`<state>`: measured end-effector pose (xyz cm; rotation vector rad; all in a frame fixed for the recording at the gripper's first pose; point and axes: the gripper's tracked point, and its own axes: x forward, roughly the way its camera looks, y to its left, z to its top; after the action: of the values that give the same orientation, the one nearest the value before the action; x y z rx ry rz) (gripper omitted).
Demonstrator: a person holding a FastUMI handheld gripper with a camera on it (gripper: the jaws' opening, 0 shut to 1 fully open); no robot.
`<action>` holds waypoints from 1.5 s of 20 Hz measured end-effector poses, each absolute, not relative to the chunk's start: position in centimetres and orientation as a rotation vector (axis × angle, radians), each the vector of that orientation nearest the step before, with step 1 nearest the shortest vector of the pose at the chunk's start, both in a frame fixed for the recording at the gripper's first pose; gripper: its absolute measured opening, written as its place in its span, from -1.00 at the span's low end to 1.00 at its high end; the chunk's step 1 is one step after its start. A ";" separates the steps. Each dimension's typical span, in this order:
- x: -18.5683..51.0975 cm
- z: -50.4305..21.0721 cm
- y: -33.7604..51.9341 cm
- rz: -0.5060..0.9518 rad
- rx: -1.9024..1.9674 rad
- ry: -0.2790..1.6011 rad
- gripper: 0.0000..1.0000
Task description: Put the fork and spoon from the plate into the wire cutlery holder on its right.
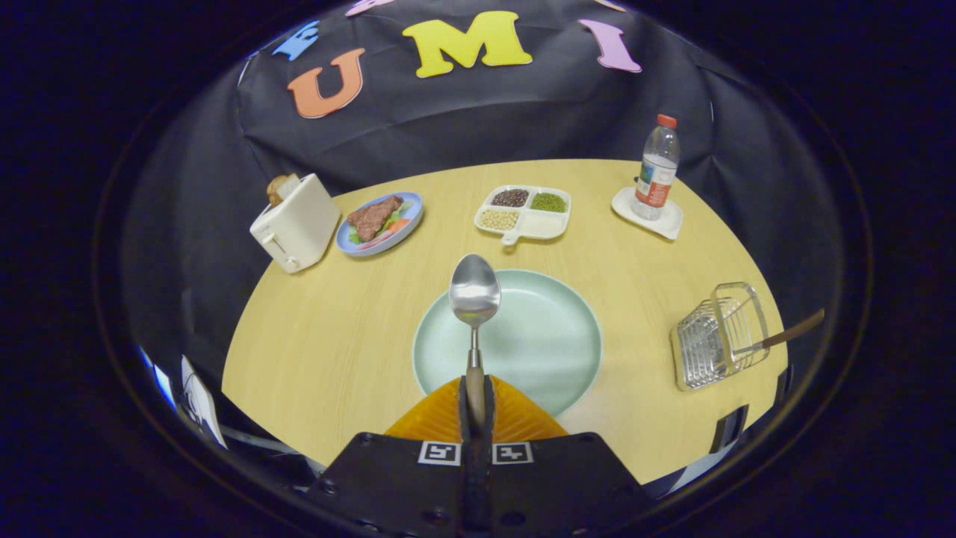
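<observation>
My gripper [476,400] is shut on the wooden handle of a spoon [474,299], both fingers pressing it. The spoon points straight ahead, its steel bowl held in the air over the left part of a pale green plate [545,340]. The plate lies on the round wooden table just beyond my fingers. To the plate's right stands the wire cutlery holder [718,336], near the table's right edge. A fork [784,336] rests in the holder, its wooden handle sticking out to the right.
Behind the plate is a white divided tray [524,213] of beans. A water bottle [657,168] on a white coaster stands at the back right. A blue plate of food [379,224] and a white toaster [295,223] stand at the back left.
</observation>
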<state>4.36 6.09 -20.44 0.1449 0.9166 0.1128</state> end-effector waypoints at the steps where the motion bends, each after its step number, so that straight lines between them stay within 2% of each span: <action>1: 4.1 -20.1 5.2 0.104 0.151 0.910 -0.99; 20: -0.3 -18.0 -13.3 -0.094 0.263 0.897 -0.97; 30: 0.0 -18.7 -16.5 -0.134 0.283 0.920 -0.92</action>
<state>-0.03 -16.48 -18.71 0.2835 0.9203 -0.1337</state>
